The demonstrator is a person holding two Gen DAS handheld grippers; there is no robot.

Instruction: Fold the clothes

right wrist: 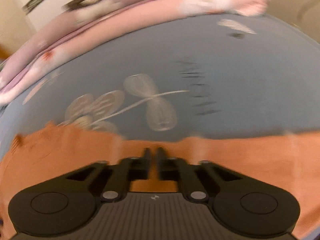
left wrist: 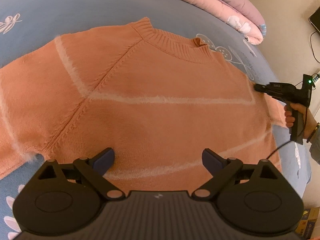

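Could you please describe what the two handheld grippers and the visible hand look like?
Both the left gripper and right gripper are black with ribbed bodies, round discs and silver pivot pins. The left's finger pads are dark blue. The right hand wears a wristband; a black cable trails below.

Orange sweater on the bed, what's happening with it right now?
The orange knit sweater with pale stripes lies front up on the blue floral bedsheet. The right tongs, nearly shut, pinch the sweater's edge on one side. The left tongs hover open above its lower body, holding nothing.
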